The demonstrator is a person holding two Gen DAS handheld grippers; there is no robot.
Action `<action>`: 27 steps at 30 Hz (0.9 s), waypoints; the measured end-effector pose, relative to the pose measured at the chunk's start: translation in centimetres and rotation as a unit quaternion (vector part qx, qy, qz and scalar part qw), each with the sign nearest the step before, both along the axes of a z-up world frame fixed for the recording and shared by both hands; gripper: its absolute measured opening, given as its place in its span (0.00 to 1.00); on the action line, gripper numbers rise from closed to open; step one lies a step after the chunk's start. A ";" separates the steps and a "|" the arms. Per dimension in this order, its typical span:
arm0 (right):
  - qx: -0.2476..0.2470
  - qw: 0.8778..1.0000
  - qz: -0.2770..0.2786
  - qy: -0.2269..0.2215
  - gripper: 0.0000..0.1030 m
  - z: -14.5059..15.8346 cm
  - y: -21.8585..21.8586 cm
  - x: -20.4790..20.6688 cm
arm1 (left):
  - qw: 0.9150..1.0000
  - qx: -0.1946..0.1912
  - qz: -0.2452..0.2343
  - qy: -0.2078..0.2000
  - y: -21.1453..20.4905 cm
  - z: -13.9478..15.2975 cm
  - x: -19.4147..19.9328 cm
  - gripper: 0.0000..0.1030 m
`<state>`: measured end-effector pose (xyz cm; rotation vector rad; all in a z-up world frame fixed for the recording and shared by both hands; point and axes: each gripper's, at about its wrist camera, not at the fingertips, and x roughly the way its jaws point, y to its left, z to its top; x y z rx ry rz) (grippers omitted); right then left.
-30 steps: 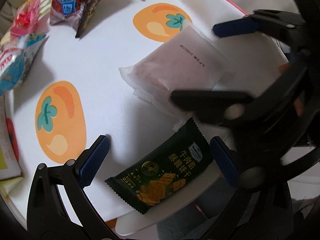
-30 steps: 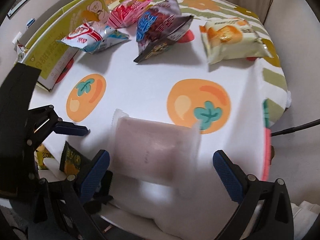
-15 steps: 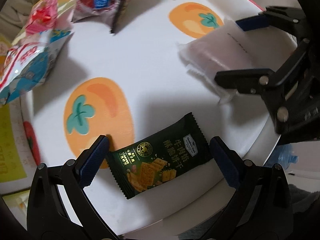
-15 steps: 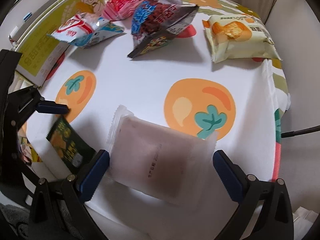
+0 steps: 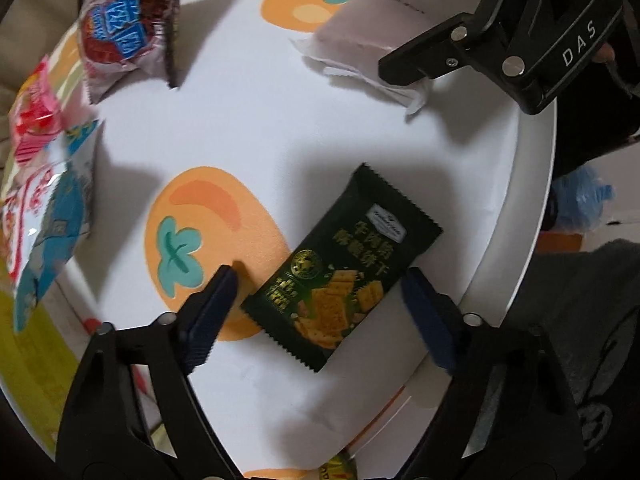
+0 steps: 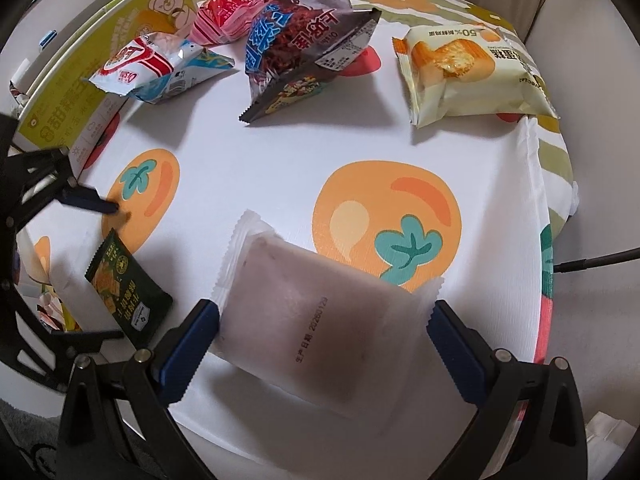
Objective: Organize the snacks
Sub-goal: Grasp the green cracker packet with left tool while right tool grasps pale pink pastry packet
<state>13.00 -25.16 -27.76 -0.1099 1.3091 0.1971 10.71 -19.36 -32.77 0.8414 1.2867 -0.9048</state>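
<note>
The dark green cracker packet (image 5: 344, 268) lies flat near the tabletop's (image 5: 248, 128) near edge, between the fingers of the left claw (image 5: 320, 304), long axis running diagonally from near-left to far-right. Its gold Chinese print and small white logo badge sit toward the far-right end; the lettering is too small to read surely. The left claw's jaws have just been closing, yet stand apart, pads clear of the packet. Beside it, toward the tabletop's right edge, the frosted white pouch (image 6: 316, 320) lies between the right claw's (image 6: 320, 340) spread jaws, untouched as far as I can tell; its stamp reads 20260129. The right claw's body carries "DAS". Further back lie a red-and-blue bag (image 6: 296, 40), a pale cake pack (image 6: 472, 76) marked 50%, and a yellow box (image 6: 80, 92) with a bear.
</note>
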 end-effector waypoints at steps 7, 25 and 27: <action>0.010 0.999 -0.040 -0.005 1.00 0.4 -0.6 -0.6 | 0.999 -0.019 0.025 -0.005 -0.2 -0.3 1.0 0.67; -0.003 0.990 -0.137 -0.033 1.00 -0.4 0.9 -1.4 | 0.991 -0.067 0.114 0.001 2.2 1.8 2.5 0.41; -0.006 0.990 -0.138 -0.028 1.00 -0.9 1.2 -1.2 | 0.988 -0.075 0.133 0.006 2.9 2.0 3.0 0.41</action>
